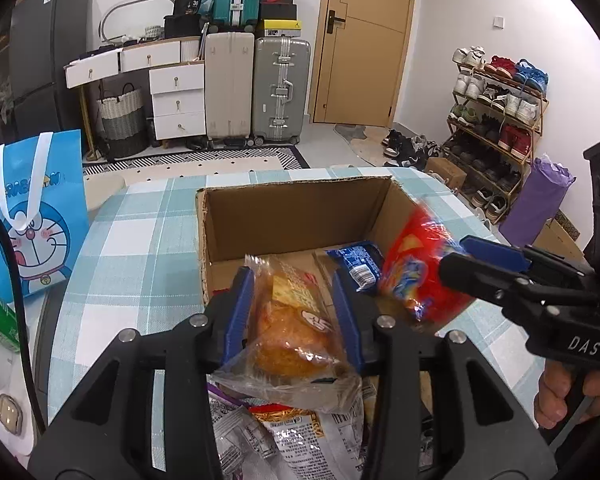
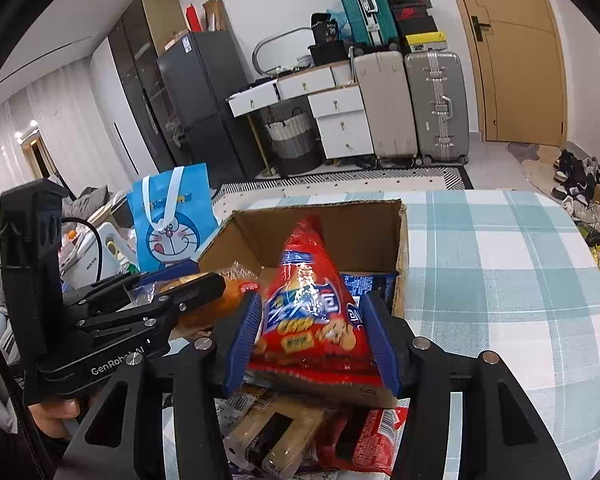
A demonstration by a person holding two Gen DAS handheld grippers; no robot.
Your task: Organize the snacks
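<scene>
Loose crinkly foil snack packets (image 1: 284, 436) lie nearest; left gripper (image 1: 292, 312) fingers hold a clear-wrapped golden bread (image 1: 292, 332), right gripper (image 2: 316, 332) fingers a red triangular cracker bag (image 2: 308, 312), both poised over the open brown cardboard box (image 1: 300, 208); next likely release inside.

At lower centre, the left gripper (image 1: 292, 312) has a clear-wrapped bread packet (image 1: 292, 332) between its blue pads. At right, the right gripper (image 1: 456, 256) holds a red snack bag (image 1: 416, 264) over the cardboard box (image 1: 300, 216), where a blue packet (image 1: 358, 262) lies.
</scene>
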